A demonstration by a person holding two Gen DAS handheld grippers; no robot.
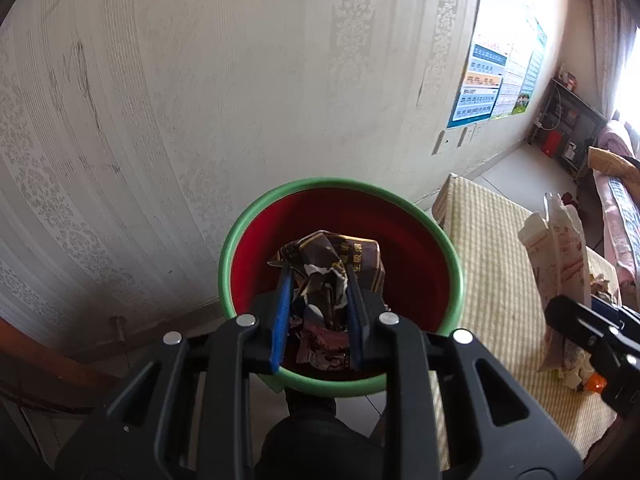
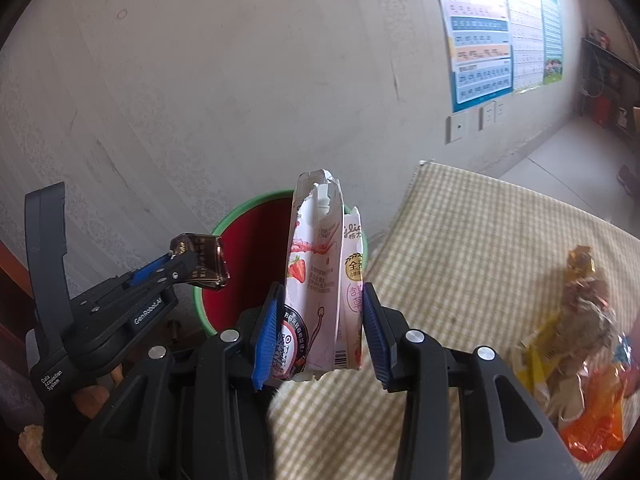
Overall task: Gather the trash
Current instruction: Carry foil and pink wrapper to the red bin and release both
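The left gripper (image 1: 316, 304) has its blue-padded fingers (image 1: 280, 320) drawn close, pinching a crumpled dark brown wrapper (image 1: 332, 256) with gold print. It hangs over the mouth of the red bin (image 1: 400, 240) with a green rim, which stands on the floor against the pale patterned wall (image 1: 200, 100). To the right, the right gripper (image 2: 320, 328) holds a torn pink-and-white strawberry carton (image 2: 316, 280) upright between its fingers (image 2: 266, 332), which press on both flat sides, a little further apart than the left pair.

Only the left wrist view looks down into the bin, where more scraps seem to lie, though the held wrapper hides much of it. Only the right wrist view shows the left gripper from the side and the loose heap of yellow and orange wrappers (image 2: 576, 360) lying on the checked cloth surface (image 2: 460, 240) at far right.

Both grippers point steeply downward, side by side, the right one beside the bin's rim over the surface's edge.
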